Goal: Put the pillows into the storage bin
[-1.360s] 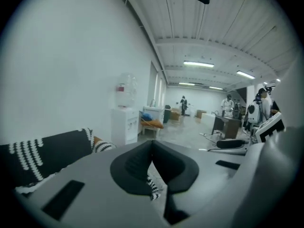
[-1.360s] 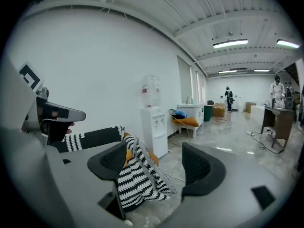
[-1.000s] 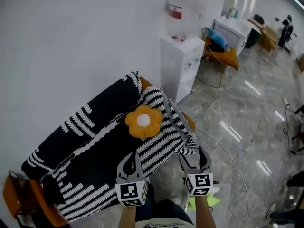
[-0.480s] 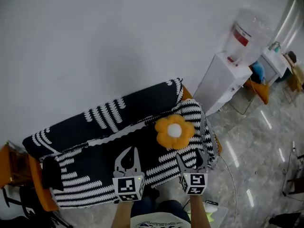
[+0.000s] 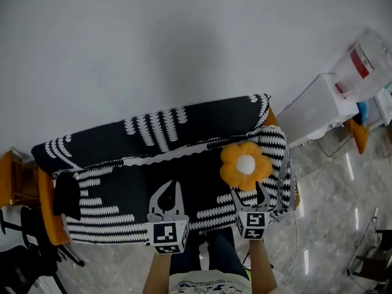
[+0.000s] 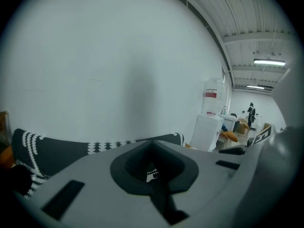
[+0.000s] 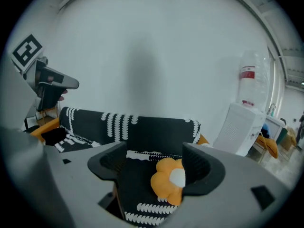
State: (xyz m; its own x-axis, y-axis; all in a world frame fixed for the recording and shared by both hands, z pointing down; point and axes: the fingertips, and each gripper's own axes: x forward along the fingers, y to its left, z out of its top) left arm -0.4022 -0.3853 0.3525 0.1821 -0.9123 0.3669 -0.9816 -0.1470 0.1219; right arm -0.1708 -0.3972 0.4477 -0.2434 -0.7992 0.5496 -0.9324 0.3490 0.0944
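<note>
The right hand-held gripper (image 5: 248, 196) hovers, jaws apart, over the sofa's (image 5: 122, 143) front edge. The flower pillow (image 5: 245, 164) lies just ahead of it on the seat, near the sofa's right end. The left hand-held gripper (image 5: 167, 193), jaws together and empty, hangs beside it over open seat. Only the right gripper view frames the pillow between the jaws. The left gripper view shows the sofa back, wall (image 6: 118, 56) and dispenser (image 6: 209, 122).

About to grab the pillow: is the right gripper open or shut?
Open: the right gripper has its jaws well apart, and the flower pillow on the sofa shows through the gap.
</note>
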